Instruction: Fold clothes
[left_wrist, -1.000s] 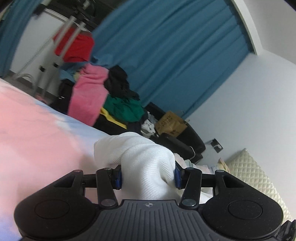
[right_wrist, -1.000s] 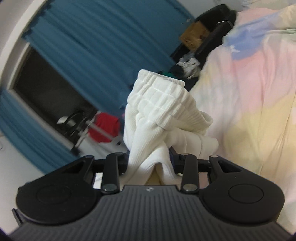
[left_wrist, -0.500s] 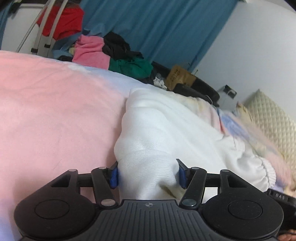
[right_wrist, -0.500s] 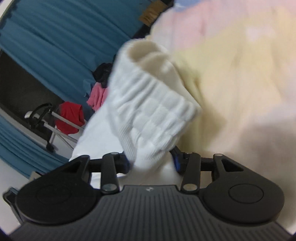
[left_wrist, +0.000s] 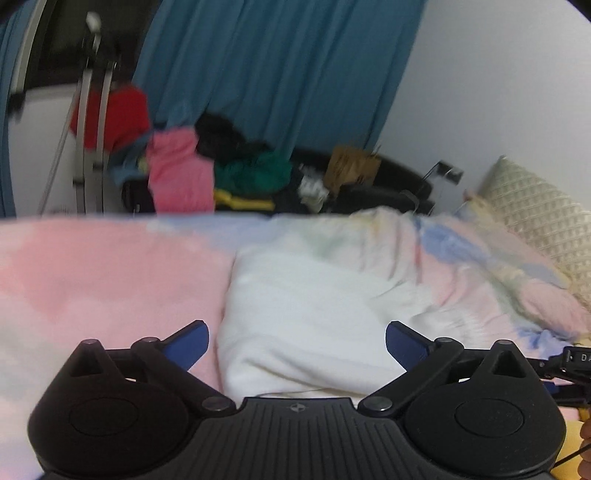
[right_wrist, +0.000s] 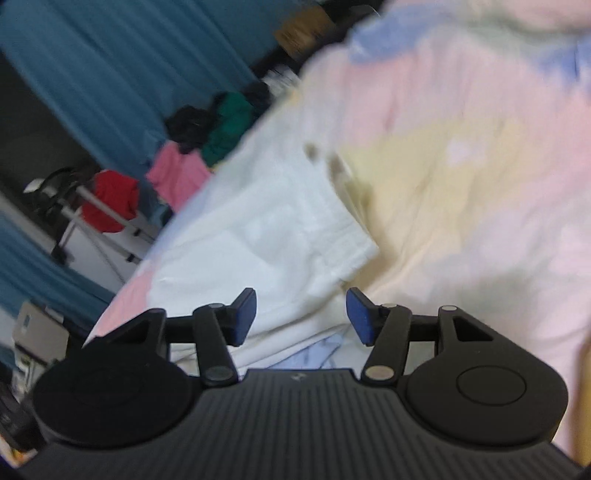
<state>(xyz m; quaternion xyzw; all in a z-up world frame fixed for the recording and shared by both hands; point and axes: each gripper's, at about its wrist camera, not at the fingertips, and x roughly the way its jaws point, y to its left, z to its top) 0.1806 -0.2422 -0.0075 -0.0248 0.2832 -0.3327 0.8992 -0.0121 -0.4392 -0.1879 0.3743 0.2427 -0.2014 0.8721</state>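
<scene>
On the left wrist view, the left gripper (left_wrist: 297, 341) stands with its blue pads spread wide, nothing pinched between them, and the white garment (left_wrist: 306, 314) lies bunched on the pastel bedspread (left_wrist: 103, 273) right ahead of the fingers, its near edge lying between them. Beyond the bed, a heap of clothes (left_wrist: 221, 173) sits against the blue curtain (left_wrist: 277, 74). The picture is smeared, so the garment's folds are hard to read.

Over to the right wrist view: the right gripper (right_wrist: 301, 314) is parted too, holding nothing, with the white garment (right_wrist: 266, 229) spread on the bedspread (right_wrist: 461, 155) in front of it, one squared corner pointing right.

My read: a fold has been laid down and both tools are free. To do this well, look the shape over first, find a clean edge or corner for each gripper, pinch only the top layer needed, and lift evenly so the fold beneath doesn't drag open.
</scene>
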